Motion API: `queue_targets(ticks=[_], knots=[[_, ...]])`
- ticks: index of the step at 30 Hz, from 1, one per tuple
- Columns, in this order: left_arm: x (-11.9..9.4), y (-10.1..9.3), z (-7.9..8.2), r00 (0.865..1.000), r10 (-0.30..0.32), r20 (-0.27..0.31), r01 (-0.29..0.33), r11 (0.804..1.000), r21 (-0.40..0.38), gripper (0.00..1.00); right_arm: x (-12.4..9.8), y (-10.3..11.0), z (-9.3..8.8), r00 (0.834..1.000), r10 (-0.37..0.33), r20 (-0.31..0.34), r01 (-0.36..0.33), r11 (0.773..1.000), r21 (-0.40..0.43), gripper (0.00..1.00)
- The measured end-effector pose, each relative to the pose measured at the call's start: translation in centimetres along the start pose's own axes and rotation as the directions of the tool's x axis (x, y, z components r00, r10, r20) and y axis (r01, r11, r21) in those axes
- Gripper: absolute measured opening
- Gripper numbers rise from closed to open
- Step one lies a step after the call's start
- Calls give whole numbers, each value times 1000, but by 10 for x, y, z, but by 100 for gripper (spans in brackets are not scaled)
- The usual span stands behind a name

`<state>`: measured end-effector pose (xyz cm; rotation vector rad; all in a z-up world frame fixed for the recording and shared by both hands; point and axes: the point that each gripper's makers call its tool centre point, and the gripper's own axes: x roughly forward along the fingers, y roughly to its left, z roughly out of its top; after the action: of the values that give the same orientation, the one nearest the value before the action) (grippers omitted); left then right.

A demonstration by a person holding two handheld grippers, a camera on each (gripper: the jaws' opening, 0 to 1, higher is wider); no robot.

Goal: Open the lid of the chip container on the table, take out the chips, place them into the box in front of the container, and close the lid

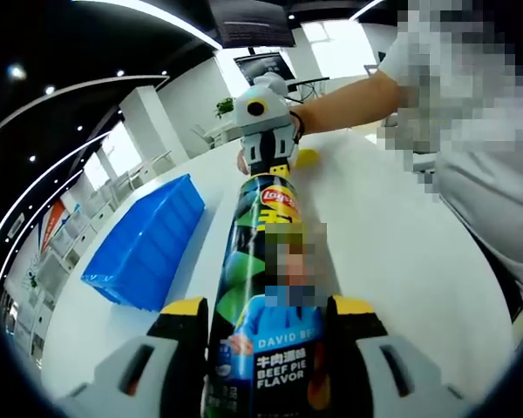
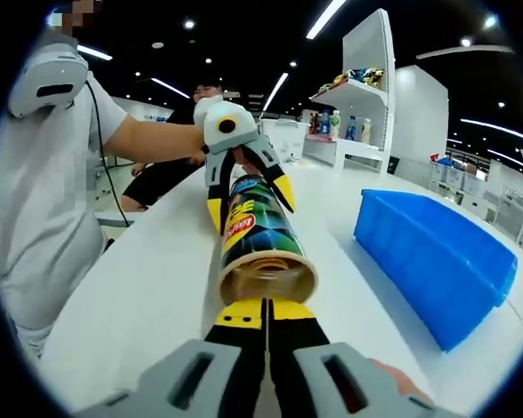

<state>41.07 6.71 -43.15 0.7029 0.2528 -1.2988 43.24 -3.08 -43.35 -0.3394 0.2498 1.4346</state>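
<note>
Black-and-green cardboard chip can (image 1: pixel 266 296) with a red Lay's logo is held level above the white table (image 1: pixel 401 252), its base end clamped between the yellow-tipped jaws of the left gripper (image 1: pixel 268 309). Seen from the right gripper view, that can (image 2: pixel 260 233) shows an uncovered mouth just beyond the right gripper (image 2: pixel 266 312), whose jaws are pressed together with nothing visible between them. A blue plastic box (image 2: pixel 436 252) rests on the table beside the can. The person's bare forearm (image 1: pixel 349 100) reaches in from the far side.
</note>
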Motion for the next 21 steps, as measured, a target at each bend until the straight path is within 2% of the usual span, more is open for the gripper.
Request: queue_targets(ticks=[5, 11, 12, 15, 21], knots=[[0, 1, 0, 1000, -4, -10, 4, 1000, -5, 56, -12, -5, -2, 999, -52, -1, 52, 997, 54, 12], [2, 1, -2, 999, -11, -34, 11, 1000, 0, 56, -28, -1, 0, 997, -81, 9, 80, 995, 60, 14], [2, 1, -4, 998, -14, -60, 14, 1000, 6, 56, -31, 0, 0, 996, -84, 9, 83, 995, 58, 14], [3, 1, -6, 996, -18, -91, 18, 1000, 1, 56, -35, 3, 1, 996, -88, 16, 87, 995, 56, 15], [3, 2, -10, 982, -36, -185, 43, 998, 35, 56, -38, 4, 0, 995, -97, 19, 96, 994, 53, 15]])
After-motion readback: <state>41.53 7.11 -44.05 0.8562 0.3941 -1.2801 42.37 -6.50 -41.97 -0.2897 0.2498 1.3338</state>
